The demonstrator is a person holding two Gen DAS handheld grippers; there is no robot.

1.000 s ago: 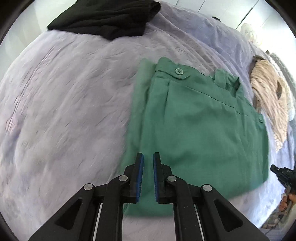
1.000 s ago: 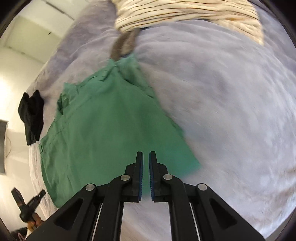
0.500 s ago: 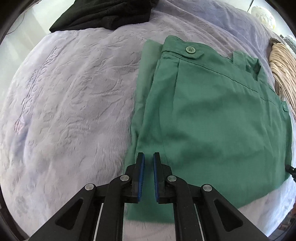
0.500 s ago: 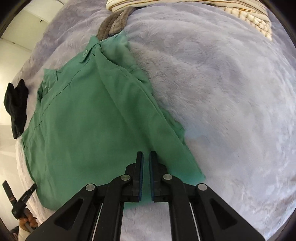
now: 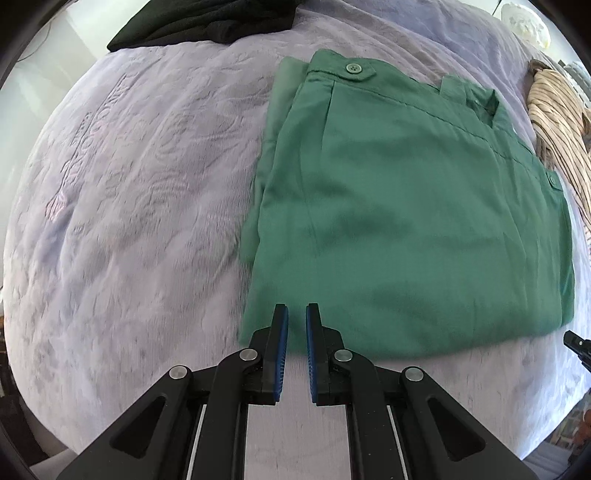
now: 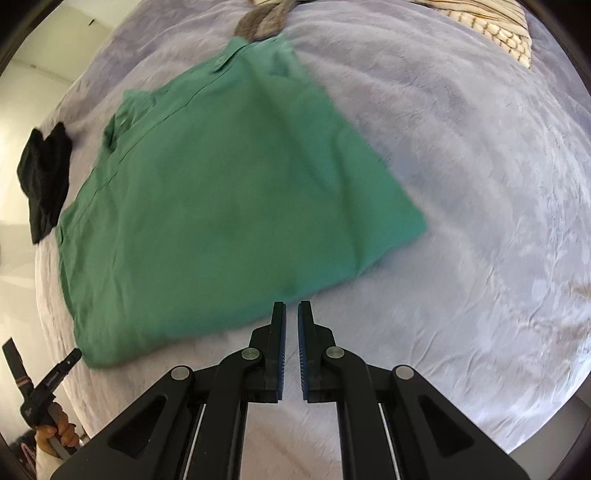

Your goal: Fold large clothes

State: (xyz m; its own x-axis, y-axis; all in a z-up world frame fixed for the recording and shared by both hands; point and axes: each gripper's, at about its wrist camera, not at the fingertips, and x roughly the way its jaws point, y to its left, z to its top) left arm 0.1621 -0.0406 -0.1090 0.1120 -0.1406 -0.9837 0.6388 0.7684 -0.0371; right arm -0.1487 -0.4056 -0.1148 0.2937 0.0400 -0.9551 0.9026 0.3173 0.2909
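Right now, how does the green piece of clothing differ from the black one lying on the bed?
The green trousers are spread flat in a neat folded rectangle, while the black garment sits bunched in a rumpled heap. The green trousers lie mid-bed, close to the camera; the black garment lies at the far edge. Buttons and a waistband show on the green trousers; no such detail can be made out on the black garment. Both rest on the same lilac bedspread.

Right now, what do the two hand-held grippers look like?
Both match: the left hand-held gripper and right hand-held gripper are black linkage frames with silver rivets, triangular cutouts and two narrow fingers faced with ridged blue pads. No cables or sleeves show.
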